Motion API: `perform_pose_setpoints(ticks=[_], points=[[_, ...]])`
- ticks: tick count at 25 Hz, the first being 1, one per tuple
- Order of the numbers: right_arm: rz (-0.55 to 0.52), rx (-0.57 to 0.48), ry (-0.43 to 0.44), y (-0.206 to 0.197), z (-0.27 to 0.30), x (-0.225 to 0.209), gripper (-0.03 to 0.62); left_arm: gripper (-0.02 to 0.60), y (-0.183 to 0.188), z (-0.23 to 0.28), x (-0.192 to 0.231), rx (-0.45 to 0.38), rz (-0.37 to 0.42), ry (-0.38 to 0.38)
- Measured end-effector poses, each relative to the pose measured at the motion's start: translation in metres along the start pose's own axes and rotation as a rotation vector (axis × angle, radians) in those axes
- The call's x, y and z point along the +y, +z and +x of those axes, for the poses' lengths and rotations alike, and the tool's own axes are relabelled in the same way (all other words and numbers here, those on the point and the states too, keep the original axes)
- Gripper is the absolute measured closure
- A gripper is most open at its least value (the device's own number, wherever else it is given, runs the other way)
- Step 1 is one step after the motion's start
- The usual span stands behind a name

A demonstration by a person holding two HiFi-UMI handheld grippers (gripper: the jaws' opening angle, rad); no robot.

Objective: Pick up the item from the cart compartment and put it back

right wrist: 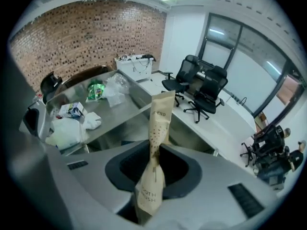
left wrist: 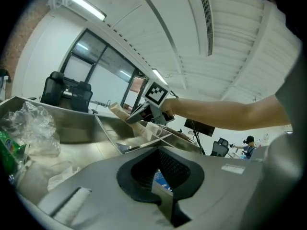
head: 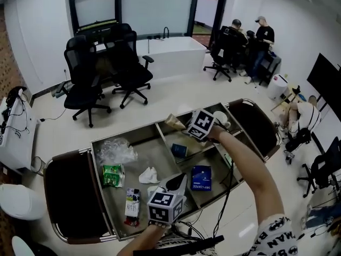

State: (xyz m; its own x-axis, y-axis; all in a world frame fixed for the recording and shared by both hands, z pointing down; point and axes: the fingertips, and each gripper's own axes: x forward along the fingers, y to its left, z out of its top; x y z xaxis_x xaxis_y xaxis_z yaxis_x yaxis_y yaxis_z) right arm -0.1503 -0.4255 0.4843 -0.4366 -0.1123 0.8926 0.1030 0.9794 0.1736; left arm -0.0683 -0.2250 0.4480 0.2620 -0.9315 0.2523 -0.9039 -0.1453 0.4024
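Toothbrush packet (right wrist: 156, 123), light, thin, crushable paper, hangs pinched mid-length in the right claw (right wrist: 154, 158) above the cart's (head: 122, 132) far right compartment, best held there gently; left claw (left wrist: 160, 172) clenched, empty.

One brown paper pouch (right wrist: 156, 143); in the cart (head: 125, 133), one larger blue box (head: 201, 177), one smaller blue box (head: 179, 150), one green packet (head: 112, 175), one clear plastic bag (head: 114, 151), one carton (head: 132, 202) and one white tissue (head: 149, 175).

Tissue (head: 148, 175) in cart's (head: 126, 134) left compartment, coffee box (head: 201, 177) in right compartment.
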Motion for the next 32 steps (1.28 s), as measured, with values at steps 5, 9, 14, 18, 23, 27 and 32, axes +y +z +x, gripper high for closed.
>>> perform_pose_setpoints(ticks=[5, 9, 14, 18, 23, 27, 32], points=[[0.002, 0.122, 0.068, -0.017, 0.039, -0.002, 0.514, 0.581, -0.001, -0.003, 0.005, -0.007, -0.017, 0.006], [-0.038, 0.242, 0.088, -0.028, 0.059, 0.003, 0.513, 0.581, -0.001, -0.008, 0.009, -0.018, -0.044, 0.008], [-0.036, 0.327, 0.074, -0.040, 0.080, -0.001, 0.511, 0.581, -0.004, -0.009, 0.012, -0.026, -0.058, 0.005], [-0.045, 0.348, 0.061, -0.040, 0.085, -0.004, 0.510, 0.581, -0.004, -0.009, 0.013, -0.025, -0.067, 0.004], [-0.068, 0.360, 0.035, -0.040, 0.088, -0.005, 0.491, 0.581, -0.002, -0.013, 0.016, -0.033, -0.083, 0.002], [-0.073, 0.362, 0.037, -0.040, 0.086, -0.006, 0.454, 0.581, 0.000, -0.014, 0.014, -0.034, -0.080, 0.000], [-0.050, 0.303, 0.016, -0.034, 0.072, -0.014, 0.382, 0.581, 0.003, -0.013, 0.011, -0.037, -0.072, -0.005]])
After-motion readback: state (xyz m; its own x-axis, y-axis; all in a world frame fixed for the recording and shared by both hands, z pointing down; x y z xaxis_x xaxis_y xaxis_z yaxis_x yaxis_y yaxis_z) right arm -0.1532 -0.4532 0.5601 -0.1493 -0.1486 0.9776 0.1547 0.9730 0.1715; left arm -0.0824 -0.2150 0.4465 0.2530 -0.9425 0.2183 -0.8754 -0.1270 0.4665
